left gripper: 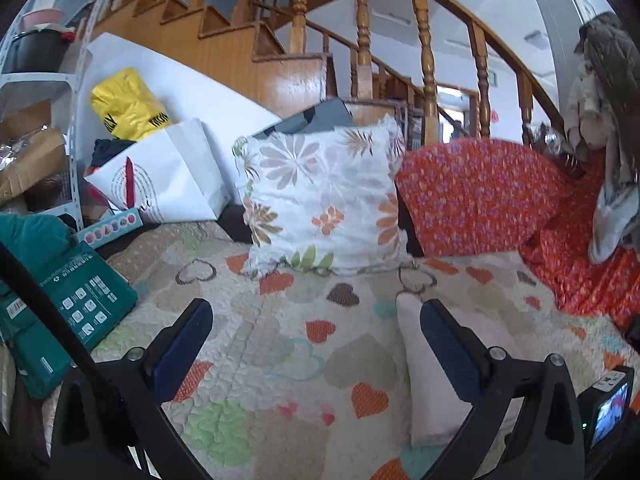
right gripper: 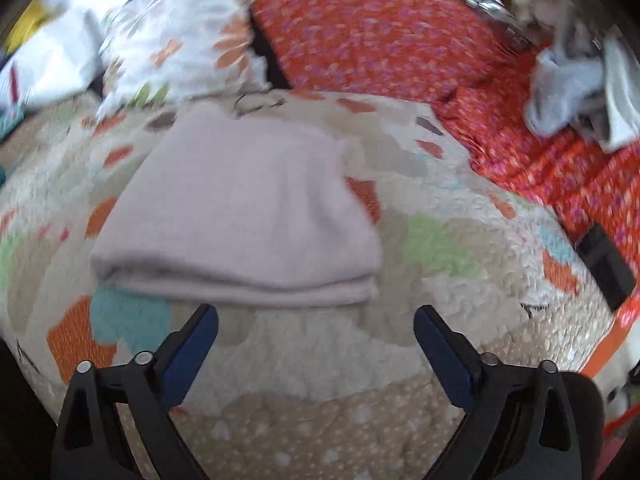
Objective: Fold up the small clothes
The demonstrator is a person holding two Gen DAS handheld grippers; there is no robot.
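Observation:
A pale pink-beige garment [right gripper: 240, 216] lies folded flat on the heart-patterned quilt [right gripper: 440, 280], its folded edge nearest the right wrist camera. My right gripper [right gripper: 316, 316] stands open just in front of that edge, nothing between its blue pads, not touching the cloth. In the left wrist view the same garment [left gripper: 432, 380] shows as a pale strip beside and behind the right finger. My left gripper [left gripper: 316, 310] is open over the quilt [left gripper: 280, 340], holding nothing.
A floral pillow [left gripper: 324, 196] and a red patterned cover [left gripper: 480, 192] lie behind the quilt. A white paper bag [left gripper: 168, 176], a yellow bag [left gripper: 124, 104] and teal boxes [left gripper: 80, 300] crowd the left. Loose clothes [right gripper: 568, 92] pile at the right; a black device [right gripper: 604, 264] rests nearby.

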